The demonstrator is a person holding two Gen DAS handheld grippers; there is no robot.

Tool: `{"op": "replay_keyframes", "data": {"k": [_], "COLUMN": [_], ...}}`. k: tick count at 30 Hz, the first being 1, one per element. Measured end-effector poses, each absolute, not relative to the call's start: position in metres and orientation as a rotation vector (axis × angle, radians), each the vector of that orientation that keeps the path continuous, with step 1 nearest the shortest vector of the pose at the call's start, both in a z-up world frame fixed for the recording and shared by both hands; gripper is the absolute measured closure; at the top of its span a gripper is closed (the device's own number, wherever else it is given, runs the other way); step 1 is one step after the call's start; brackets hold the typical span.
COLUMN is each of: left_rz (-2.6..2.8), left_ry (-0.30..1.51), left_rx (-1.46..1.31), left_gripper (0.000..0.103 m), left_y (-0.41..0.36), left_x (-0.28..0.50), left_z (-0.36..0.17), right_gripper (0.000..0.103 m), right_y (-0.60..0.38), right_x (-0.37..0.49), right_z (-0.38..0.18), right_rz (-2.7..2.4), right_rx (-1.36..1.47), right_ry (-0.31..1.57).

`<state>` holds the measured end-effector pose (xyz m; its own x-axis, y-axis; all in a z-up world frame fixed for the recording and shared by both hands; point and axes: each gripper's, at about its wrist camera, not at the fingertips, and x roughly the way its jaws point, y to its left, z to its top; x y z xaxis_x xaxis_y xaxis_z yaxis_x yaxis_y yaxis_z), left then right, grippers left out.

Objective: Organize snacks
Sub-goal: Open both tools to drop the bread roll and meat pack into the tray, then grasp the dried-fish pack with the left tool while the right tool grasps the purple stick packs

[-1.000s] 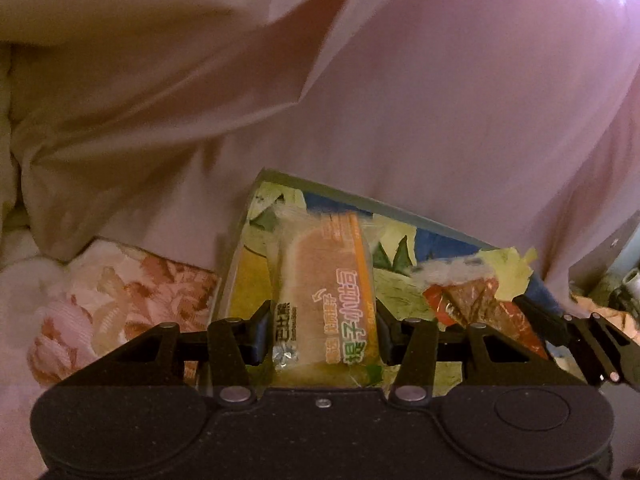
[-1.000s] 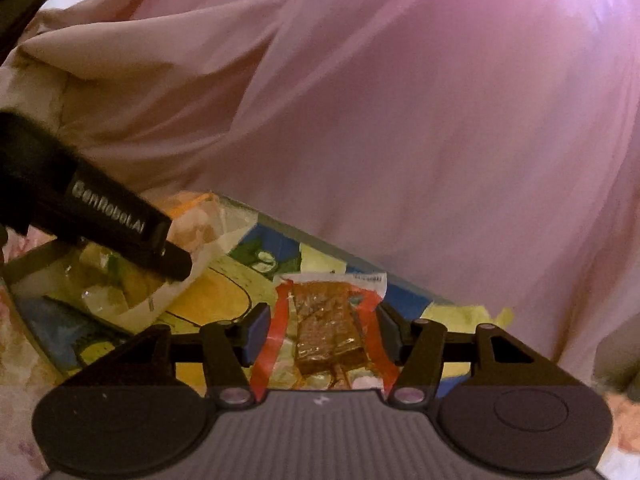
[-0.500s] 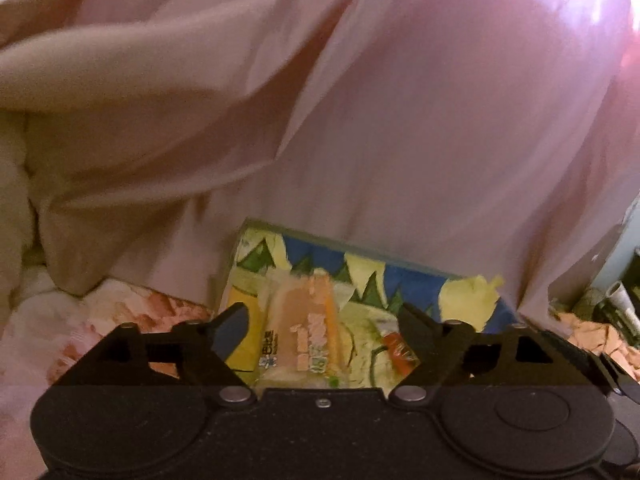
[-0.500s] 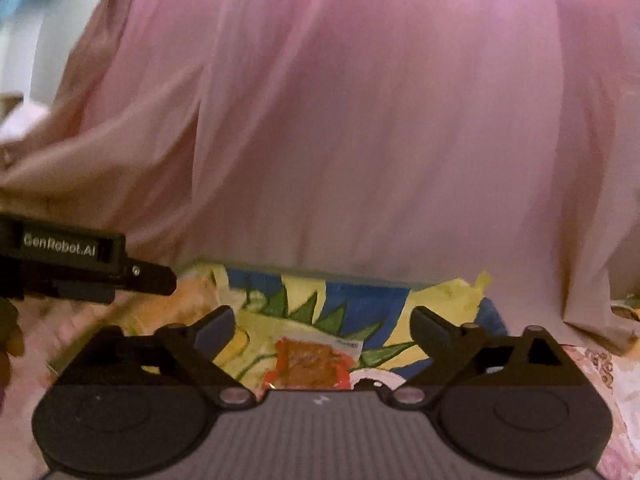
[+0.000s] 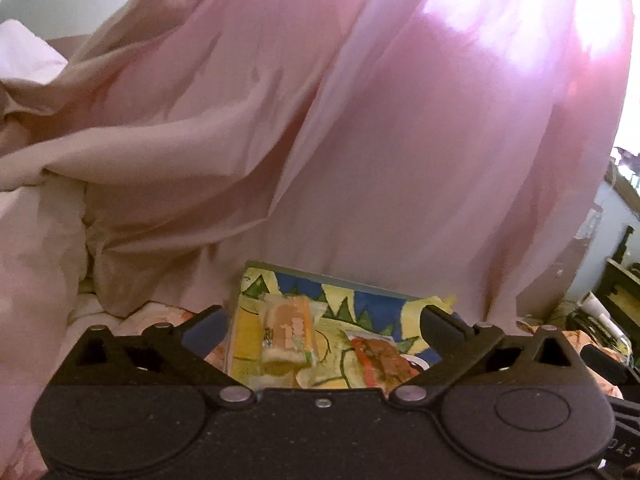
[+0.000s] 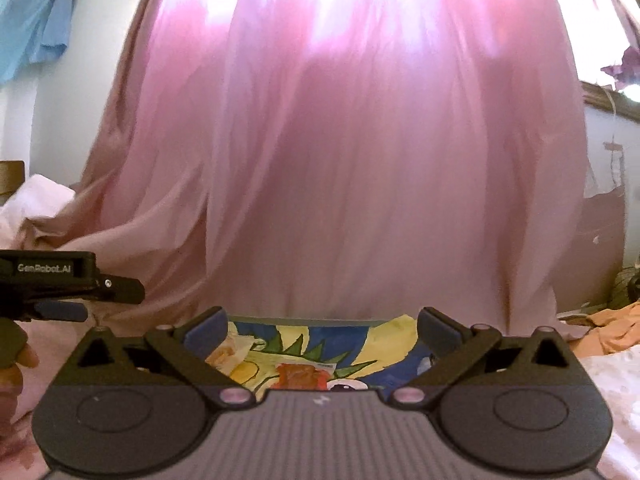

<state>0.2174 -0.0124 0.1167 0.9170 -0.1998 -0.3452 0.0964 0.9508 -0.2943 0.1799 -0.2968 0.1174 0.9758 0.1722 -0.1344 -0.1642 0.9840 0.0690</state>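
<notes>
The left gripper [image 5: 322,326] is standing wide, holding nothing, and the orange snack pack [image 5: 289,334] is lying on the colourful board [image 5: 360,304], its lower edge partly hidden. The right gripper [image 6: 322,326] is also gaping wide and empty. At six o'clock in its view its body is cutting off the red snack pack [image 6: 302,376], whose print is too blurred to read.

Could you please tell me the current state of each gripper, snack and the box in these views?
left gripper: open, empty.
right gripper: open, empty.
orange-striped snack packet: sealed, lying flat on the box.
red-wrapped snack: lying flat beside it.
colourful box: lying flat on the bedding.
</notes>
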Motion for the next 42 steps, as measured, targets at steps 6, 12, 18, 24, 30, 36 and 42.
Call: {"op": "replay_keyframes", "data": {"k": [6,12,18,24,30,36,42], "left_rz": [-0.173,-0.180,-0.185,-0.182,-0.181,-0.187,-0.205], "left_ry": [0.364,0.366,0.403,0.473,0.572,0.663,0.706], "left_rx": [-0.267,-0.246,-0.208,-0.177,-0.135,-0.109,-0.078], "left_gripper": [0.001,0.001,0.001,0.001,0.001,0.001,0.001], "left_y": [-0.014,-0.013,-0.007,0.000,0.006,0.008,0.005], "left_x": [0.175,0.137,0.109,0.090,0.081,0.082,0.087], "left_z": [0.117,0.107,0.089,0.062,0.029,0.004,-0.010], "right_gripper": [0.000,0.000,0.000,0.000,0.000,0.000,0.000], "right_y": [-0.293,-0.286,-0.280,-0.273,-0.258,-0.242,-0.236], "right_x": [0.129,0.090,0.061,0.044,0.035,0.036,0.042], "right_z": [0.115,0.098,0.075,0.048,0.028,0.007,-0.006], "right_rz": [0.153,0.148,0.142,0.137,0.145,0.177,0.192], "right_rx": [0.033,0.023,0.033,0.051,0.006,-0.039,-0.046], "right_ry": [0.104,0.132,0.214,0.349,0.456,0.553,0.609]}}
